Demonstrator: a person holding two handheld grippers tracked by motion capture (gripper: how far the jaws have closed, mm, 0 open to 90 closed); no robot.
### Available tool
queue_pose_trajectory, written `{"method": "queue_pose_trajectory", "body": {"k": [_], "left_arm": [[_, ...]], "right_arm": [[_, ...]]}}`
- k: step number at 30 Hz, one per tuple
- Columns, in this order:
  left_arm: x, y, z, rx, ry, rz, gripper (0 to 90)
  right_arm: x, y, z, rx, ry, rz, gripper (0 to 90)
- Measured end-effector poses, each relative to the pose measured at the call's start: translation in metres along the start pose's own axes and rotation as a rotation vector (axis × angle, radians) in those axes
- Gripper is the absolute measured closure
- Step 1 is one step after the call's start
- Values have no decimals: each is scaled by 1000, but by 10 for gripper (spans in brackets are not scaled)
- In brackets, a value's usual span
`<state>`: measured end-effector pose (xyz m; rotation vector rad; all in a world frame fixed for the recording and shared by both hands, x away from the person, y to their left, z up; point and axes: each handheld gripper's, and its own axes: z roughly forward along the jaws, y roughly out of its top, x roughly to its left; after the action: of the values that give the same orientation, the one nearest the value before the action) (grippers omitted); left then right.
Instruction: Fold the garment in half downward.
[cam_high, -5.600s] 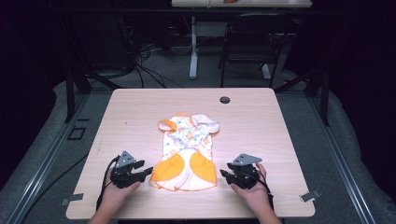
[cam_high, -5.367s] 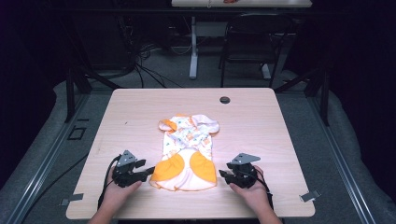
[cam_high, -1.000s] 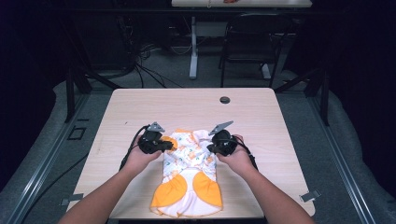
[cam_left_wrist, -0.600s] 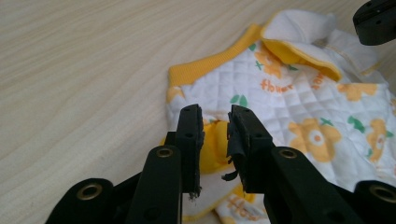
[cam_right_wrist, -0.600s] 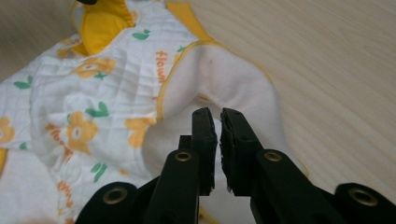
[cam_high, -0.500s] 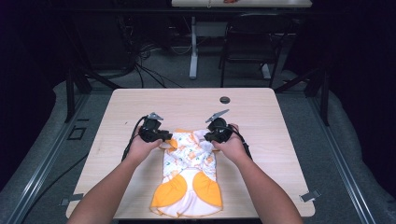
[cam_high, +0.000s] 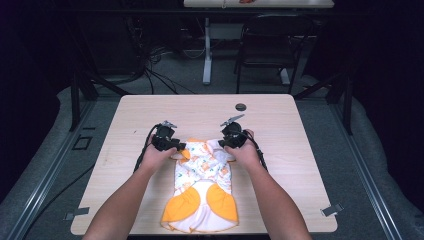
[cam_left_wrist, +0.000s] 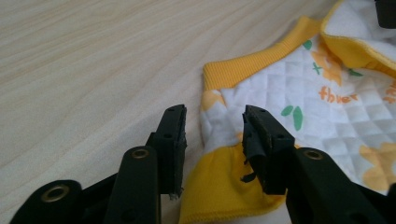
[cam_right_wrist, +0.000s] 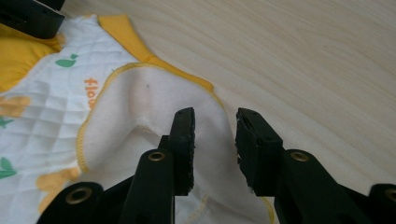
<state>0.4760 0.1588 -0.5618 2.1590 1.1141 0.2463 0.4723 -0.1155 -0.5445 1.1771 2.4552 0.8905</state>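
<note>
A small baby garment (cam_high: 202, 175), white quilted cloth with orange prints and yellow trim, lies on the wooden table (cam_high: 300, 150) with its yellow end toward the near edge. My left gripper (cam_high: 176, 146) is at its far left corner and my right gripper (cam_high: 223, 144) at its far right corner. In the left gripper view the left gripper (cam_left_wrist: 212, 128) has just been opening, with a fold of the garment (cam_left_wrist: 299, 93) lying loose between its jaws. The right gripper (cam_right_wrist: 215, 128) has also just been opening, over a raised ridge of the garment's white lining (cam_right_wrist: 51, 102).
A small black round object (cam_high: 241, 106) lies near the table's far edge. Beyond the table stand a black chair (cam_high: 265, 45) and a white table leg (cam_high: 206, 55), with cables on the floor. Bare wood lies left and right of the garment.
Since the oldest frames the garment has been drawn toward the near edge. Both hands went from its near corners to its far corners. In the last second they shifted farther away and the jaws spread apart.
</note>
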Motion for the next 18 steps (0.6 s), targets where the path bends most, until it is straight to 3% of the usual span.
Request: {"method": "queue_pose_trajectory", "body": {"k": [8, 11, 16, 17, 18], "left_arm": [[2, -6, 7, 2, 3, -11, 527], [-1, -7, 7, 9, 11, 13, 538], [-6, -6, 7, 25, 11, 45, 605], [-7, -6, 7, 28, 4, 49, 685], [-7, -6, 7, 28, 4, 49, 693]], "right_arm": [[-3, -4, 12, 56, 4, 12, 612], [-2, -8, 17, 70, 13, 19, 613], [-4, -9, 17, 81, 33, 53, 660], [-4, -10, 17, 74, 39, 60, 700], [-4, -10, 17, 74, 39, 60, 700]]}}
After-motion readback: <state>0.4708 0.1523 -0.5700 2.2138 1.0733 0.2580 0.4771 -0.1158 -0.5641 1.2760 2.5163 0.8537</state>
